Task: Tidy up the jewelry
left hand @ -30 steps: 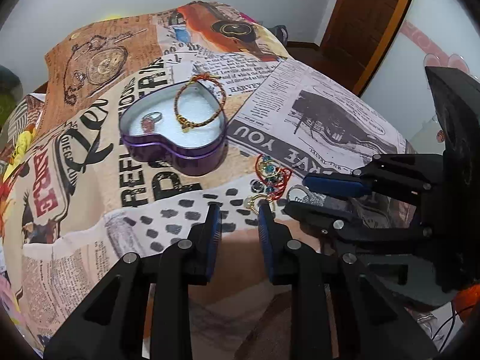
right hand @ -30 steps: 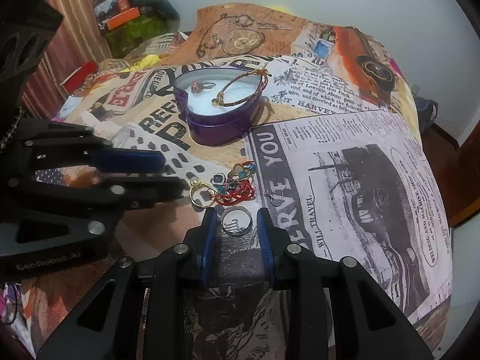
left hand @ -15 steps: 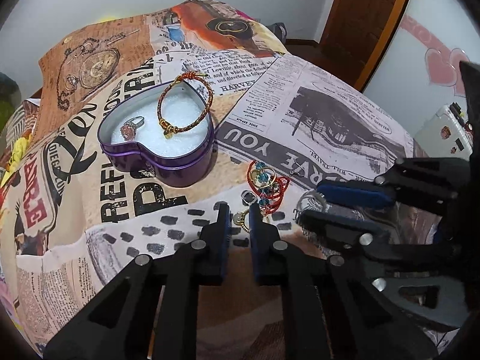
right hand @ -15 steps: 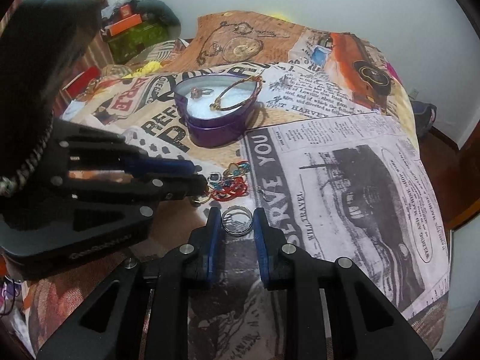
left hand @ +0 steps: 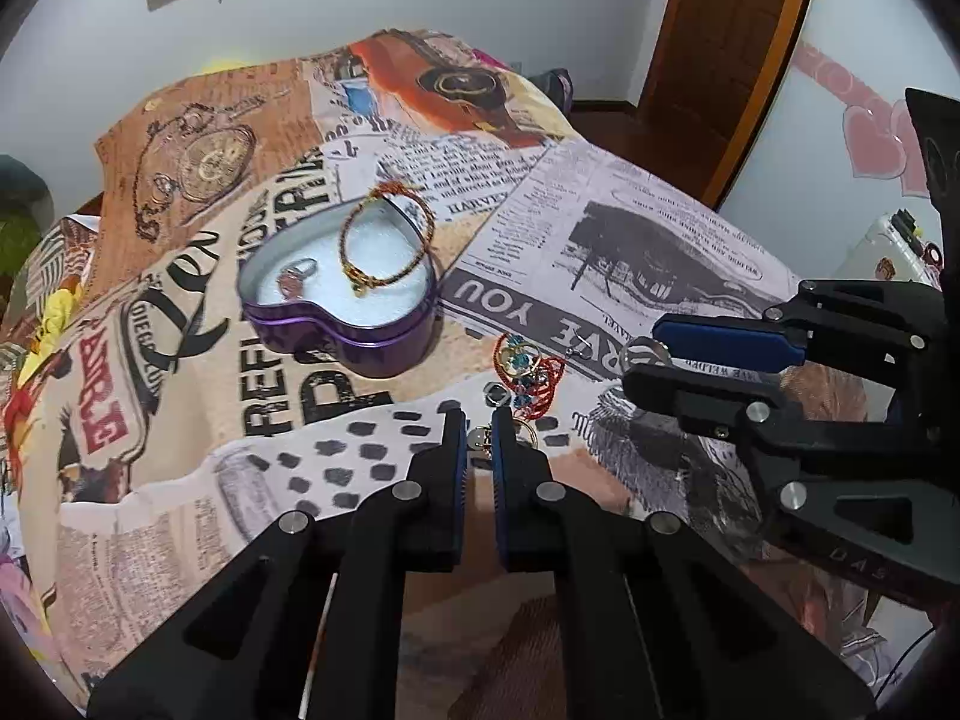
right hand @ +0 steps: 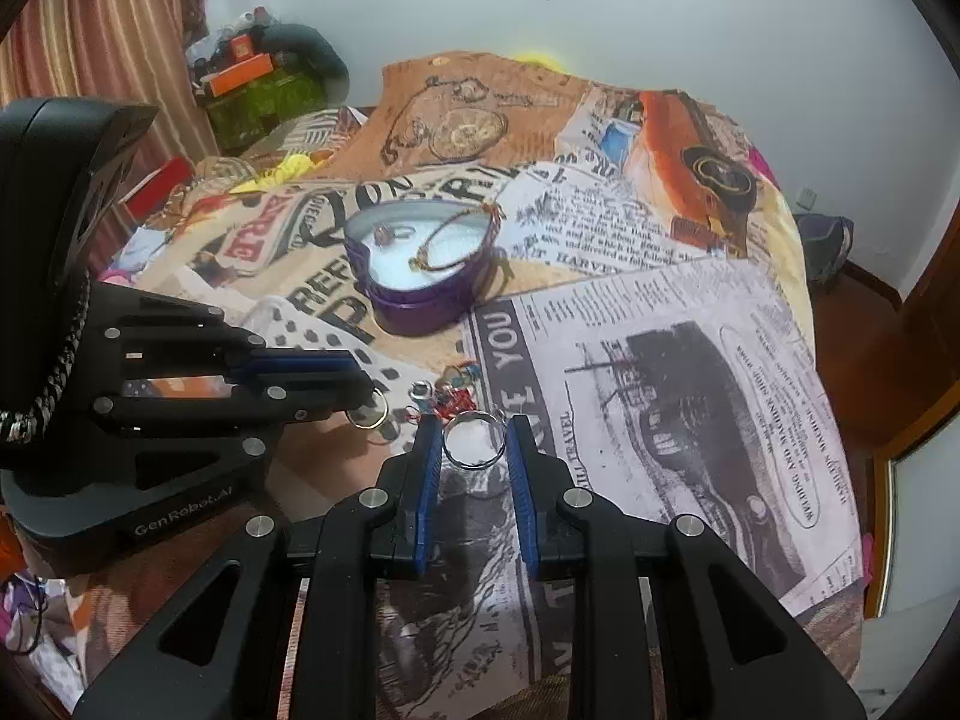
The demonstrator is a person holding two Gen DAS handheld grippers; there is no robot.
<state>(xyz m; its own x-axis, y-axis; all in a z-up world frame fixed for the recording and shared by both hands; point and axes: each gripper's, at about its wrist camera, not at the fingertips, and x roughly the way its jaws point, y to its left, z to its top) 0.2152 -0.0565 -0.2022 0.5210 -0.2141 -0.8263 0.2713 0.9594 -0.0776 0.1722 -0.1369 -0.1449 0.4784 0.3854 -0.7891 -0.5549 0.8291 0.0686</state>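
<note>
On the newspaper-print cloth [left hand: 630, 252], a purple heart-shaped tin [left hand: 342, 312] is sitting open, with a gold and red bracelet [left hand: 387, 240] lying half across its rim and a ring with a pinkish stone [left hand: 294, 276] resting on the white lining. Near the tin, a small tangle of red and blue jewelry [left hand: 528, 369] is lying in a heap; its separate pieces are hard to make out. The left gripper [left hand: 479, 438] is reaching down at the near edge of that heap, its jaws nearly closed on a gold ring [right hand: 369, 414], which is mostly hiding behind the fingers in both views. The right gripper [right hand: 474, 450] is grasping a silver ring [right hand: 474, 439] between its jaws, just beside the heap, the ring tilting up off the cloth. Whatever is lying under the cloth is hidden.
</note>
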